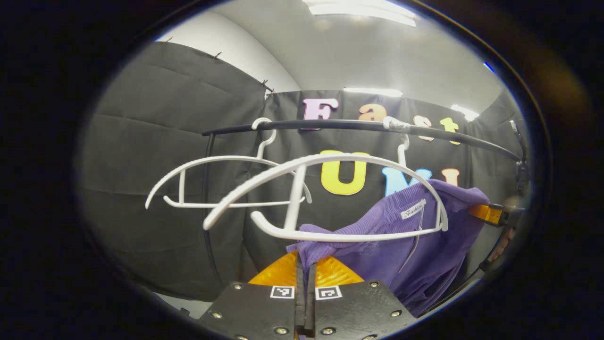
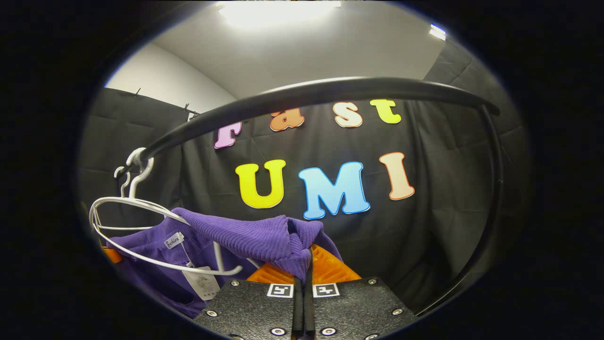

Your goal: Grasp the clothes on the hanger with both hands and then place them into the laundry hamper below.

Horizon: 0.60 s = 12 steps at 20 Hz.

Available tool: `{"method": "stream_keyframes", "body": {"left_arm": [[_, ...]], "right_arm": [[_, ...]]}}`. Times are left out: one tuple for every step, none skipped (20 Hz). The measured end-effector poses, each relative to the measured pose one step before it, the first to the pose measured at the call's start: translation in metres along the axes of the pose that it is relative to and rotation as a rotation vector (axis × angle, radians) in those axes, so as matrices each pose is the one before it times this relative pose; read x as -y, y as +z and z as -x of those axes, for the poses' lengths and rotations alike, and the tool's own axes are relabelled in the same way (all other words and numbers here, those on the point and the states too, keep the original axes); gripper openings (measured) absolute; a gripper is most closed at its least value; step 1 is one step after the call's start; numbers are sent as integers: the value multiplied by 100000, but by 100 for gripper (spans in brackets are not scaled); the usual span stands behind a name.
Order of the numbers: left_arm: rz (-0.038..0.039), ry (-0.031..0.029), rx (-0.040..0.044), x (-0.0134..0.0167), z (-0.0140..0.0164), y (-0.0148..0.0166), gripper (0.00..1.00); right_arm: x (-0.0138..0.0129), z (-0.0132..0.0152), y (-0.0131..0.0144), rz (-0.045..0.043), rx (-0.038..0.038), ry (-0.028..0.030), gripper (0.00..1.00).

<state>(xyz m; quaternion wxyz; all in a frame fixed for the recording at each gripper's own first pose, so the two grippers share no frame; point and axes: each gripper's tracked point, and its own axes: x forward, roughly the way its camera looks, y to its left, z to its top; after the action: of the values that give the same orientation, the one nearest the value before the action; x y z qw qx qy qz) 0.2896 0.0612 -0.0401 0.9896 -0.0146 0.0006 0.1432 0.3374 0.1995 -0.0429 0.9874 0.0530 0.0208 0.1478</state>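
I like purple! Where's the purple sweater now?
The purple sweater is half off the white hanger under the black rail, pinched at each end by the left tool and right tool.

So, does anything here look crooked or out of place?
Yes. The purple sweater hangs half off its white hanger: one shoulder is pulled down by the left gripper, the other drawn sideways by the right gripper. The hanger tilts on the black rail.

Ceiling lights [image 2: 278,12] are glaring white overhead, washing out the ceiling around them. The rail [image 2: 330,92] below is bending with fisheye distortion, and edges are softening toward the rim.
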Motion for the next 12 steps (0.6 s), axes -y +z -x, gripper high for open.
{"method": "stream_keyframes", "body": {"left_arm": [[-141, 334, -129, 768, -344, -446, 1], [-266, 316, -180, 680, -6, -119, 1], [-274, 383, -376, 505, -7, -305, 1], [44, 480, -610, 593, -106, -258, 0], [378, 142, -880, 568, -217, -401, 0], [324, 139, -729, 378, 159, -66, 0], [-418, -204, -1341, 610, -257, -568, 1], [-999, 437, -2147, 570, -328, -709, 1], [-38, -276, -1185, 571, -484, -516, 1], [754, -632, -642, 725, -428, -316, 1], [802, -815, -396, 784, -278, -315, 1], [630, -1185, -482, 860, -692, -563, 1]], "right_arm": [[806, -509, -356, 652, -313, -177, 0], [628, -148, -106, 2060, 202, -558, 0], [455, 4, -154, 2152, 770, 163, 1], [175, 18, -18, 1884, 1287, 877, 1], [82, 11, -198, 1424, 615, 427, 0], [124, -80, -403, 1365, -499, 716, 1], [67, -3, -624, 1342, -1482, 1022, 1], [32, 93, -379, 647, -1036, 1316, 1], [193, -55, -295, 264, -268, 793, 0], [320, -77, -246, -110, -358, 38, 0], [503, -124, -446, -527, -918, -235, 0], [563, -134, -412, -1012, -1434, -584, 1]]}}
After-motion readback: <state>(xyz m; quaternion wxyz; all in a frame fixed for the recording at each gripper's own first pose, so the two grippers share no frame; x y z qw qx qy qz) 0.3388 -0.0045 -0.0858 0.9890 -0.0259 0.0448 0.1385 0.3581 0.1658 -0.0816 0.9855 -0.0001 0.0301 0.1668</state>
